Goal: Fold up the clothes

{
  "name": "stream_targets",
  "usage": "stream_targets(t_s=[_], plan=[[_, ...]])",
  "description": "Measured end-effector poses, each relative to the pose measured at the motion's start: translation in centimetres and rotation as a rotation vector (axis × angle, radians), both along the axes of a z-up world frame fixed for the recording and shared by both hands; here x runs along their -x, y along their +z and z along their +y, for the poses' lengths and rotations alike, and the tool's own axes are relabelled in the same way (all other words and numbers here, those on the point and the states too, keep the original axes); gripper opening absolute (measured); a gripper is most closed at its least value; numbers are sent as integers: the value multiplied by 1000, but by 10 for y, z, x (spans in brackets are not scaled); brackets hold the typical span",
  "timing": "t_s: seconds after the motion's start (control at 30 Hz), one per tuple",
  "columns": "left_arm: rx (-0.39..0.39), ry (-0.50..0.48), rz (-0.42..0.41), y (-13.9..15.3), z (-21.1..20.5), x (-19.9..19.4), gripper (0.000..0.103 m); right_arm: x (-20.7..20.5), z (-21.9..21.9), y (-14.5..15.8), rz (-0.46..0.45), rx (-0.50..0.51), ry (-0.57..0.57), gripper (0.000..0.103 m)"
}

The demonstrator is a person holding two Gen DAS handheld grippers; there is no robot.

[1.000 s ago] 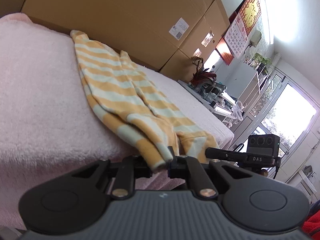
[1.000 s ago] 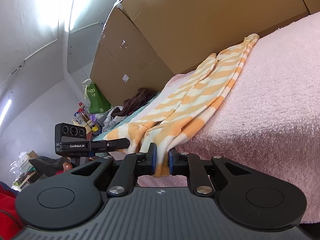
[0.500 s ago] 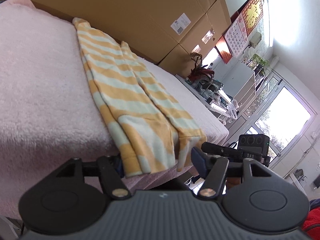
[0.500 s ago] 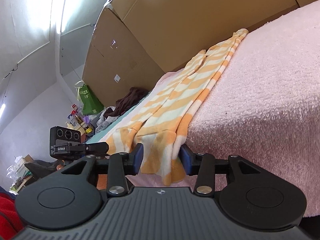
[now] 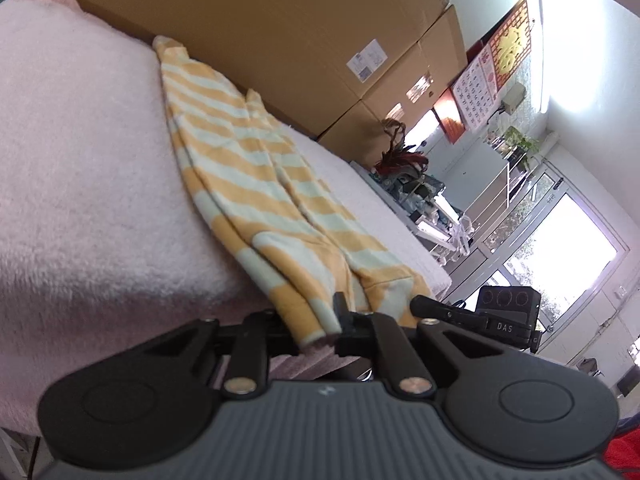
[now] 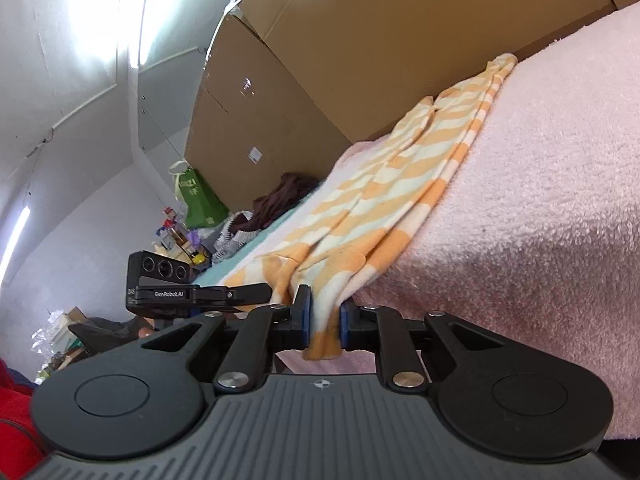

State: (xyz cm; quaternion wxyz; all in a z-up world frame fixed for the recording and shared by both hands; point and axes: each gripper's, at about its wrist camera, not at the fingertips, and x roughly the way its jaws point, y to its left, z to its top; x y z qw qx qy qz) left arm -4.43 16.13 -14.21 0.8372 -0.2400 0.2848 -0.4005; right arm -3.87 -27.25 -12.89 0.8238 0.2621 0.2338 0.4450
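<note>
The left wrist view alone shows a wall calendar, a potted plant and bright glass doors past the far end of the pink blanket; the right wrist view alone shows a green bag and a dark heap of clothes. Both show cardboard boxes along the blanket's far edge and the striped trousers lying from that edge to the near edge, cuffs hanging over it. The left gripper has its jaws closed on one cuff; the right gripper pinches the other cuff between blue pads. Each view catches the other gripper beside it at the near edge. Half a second ago both sets of jaws stood apart around the cuffs; they have since closed on the cloth.
</note>
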Motion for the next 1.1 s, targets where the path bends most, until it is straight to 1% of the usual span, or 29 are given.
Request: stream_targets(t_s=[0.1, 0.2, 0.27, 0.3, 0.37, 0.43, 0.47, 0.57, 0.67, 0.83, 0.9, 0.97, 1.1], plan=[[32, 5, -45, 13, 2, 7, 3, 1, -4, 9, -8, -36, 3, 15], [58, 7, -86, 24, 3, 20, 3, 4, -8, 17, -17, -92, 10, 15], [56, 6, -106, 25, 1, 32, 3, 10, -13, 22, -28, -145, 23, 15], [47, 10, -100, 22, -1, 36, 3, 13, -15, 24, -34, -160, 27, 15], [34, 19, -81, 13, -4, 44, 3, 19, -16, 24, -32, -133, 10, 15], [41, 37, -29, -2, -5, 46, 3, 22, -16, 17, -2, -102, -6, 15], [51, 44, -18, -5, -4, 48, 3, 23, -17, 14, 13, -91, -10, 15], [62, 53, -22, 0, -2, 49, 3, 25, -17, 7, 50, -60, -23, 15], [73, 48, -36, 17, -2, 37, 3, 17, -17, 17, 55, -44, -28, 15], [82, 72, -45, 45, -3, 1, 3, -10, -18, 37, 65, -95, -31, 16], [63, 79, -46, 54, -5, -17, 3, -27, -17, 45, 77, -96, -41, 16], [36, 86, -44, 60, -7, -37, 3, -43, -15, 51, 78, -76, -59, 16], [-2, 94, -23, 63, -10, -75, 3, -75, -17, 55, 101, -68, -87, 16]])
